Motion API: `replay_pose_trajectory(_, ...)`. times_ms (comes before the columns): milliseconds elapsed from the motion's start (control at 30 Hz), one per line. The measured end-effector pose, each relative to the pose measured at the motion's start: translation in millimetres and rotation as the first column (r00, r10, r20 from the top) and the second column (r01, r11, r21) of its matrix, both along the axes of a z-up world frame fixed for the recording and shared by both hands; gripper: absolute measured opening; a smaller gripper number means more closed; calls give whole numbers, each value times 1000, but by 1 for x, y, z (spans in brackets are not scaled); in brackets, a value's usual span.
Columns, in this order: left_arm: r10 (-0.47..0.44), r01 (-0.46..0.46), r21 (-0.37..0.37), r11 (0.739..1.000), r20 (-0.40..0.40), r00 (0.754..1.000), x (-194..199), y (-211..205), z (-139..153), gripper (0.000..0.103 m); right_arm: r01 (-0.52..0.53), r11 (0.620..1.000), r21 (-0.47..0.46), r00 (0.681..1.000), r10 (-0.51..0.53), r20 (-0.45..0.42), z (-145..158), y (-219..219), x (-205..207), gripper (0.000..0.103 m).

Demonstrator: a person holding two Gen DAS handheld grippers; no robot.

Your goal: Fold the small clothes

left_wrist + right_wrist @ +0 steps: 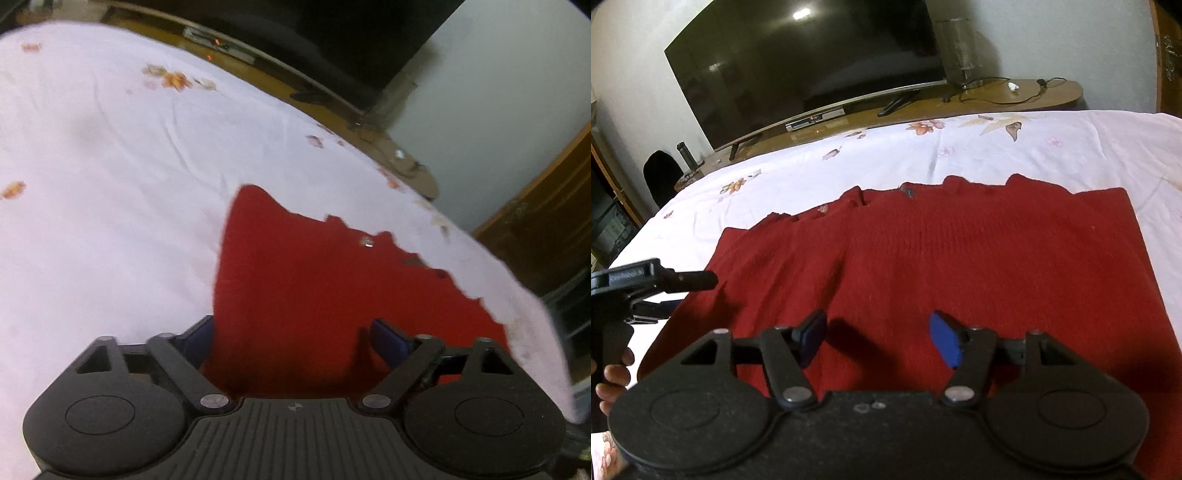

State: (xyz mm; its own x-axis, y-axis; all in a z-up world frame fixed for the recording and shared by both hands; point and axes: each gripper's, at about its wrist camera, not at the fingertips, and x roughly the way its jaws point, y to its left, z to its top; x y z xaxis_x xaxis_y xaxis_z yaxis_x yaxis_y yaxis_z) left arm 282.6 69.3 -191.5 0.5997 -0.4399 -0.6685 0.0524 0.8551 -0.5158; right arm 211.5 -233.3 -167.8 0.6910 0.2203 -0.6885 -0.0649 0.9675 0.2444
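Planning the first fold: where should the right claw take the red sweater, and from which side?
Probably the near hem of the red sweater, approached from the near side. It lies flat on the white sheet, so only an edge offers a pinch; the right claw hangs open over that hem.

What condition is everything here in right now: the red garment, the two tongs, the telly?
Red sweater: spread flat on the bedsheet, unfolded.
Left tongs: open over the sweater's edge.
Right tongs: open, nothing gripped.
Television: screen dark.
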Motion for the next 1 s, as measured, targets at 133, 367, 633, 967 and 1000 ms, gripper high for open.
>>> replay_pose_trajectory(133, -29, 30, 58, 998, -9, 1000, -1, 4, 3, 83, -2, 1000, 4, 1000, 2, 5, 1, -1, 1, 63)
replay_pose_trajectory(367, 61, -56, 82, 995, -71, 996, -56, 24, 20, 84, -19, 1000, -10, 1000, 19, -3, 4, 3, -5, 62)
replay_pose_trajectory(633, 225, -295, -295, 909, -248, 942, -117, 42, -19, 83, -24, 1000, 4, 1000, 24, 8, 8, 14, -9, 62)
replay_pose_trajectory(967, 269, -333, -348, 877, -218, 938, -117, 41, -22, 83, -36, 999, 1, 999, 36, 3, 6, 23, -12, 62)
replay_pose_trajectory(1000, 272, -331, -345, 878, -208, 939, -113, 38, -24, 83, -35, 999, 4, 999, 35, 5, 6, 24, -12, 62)
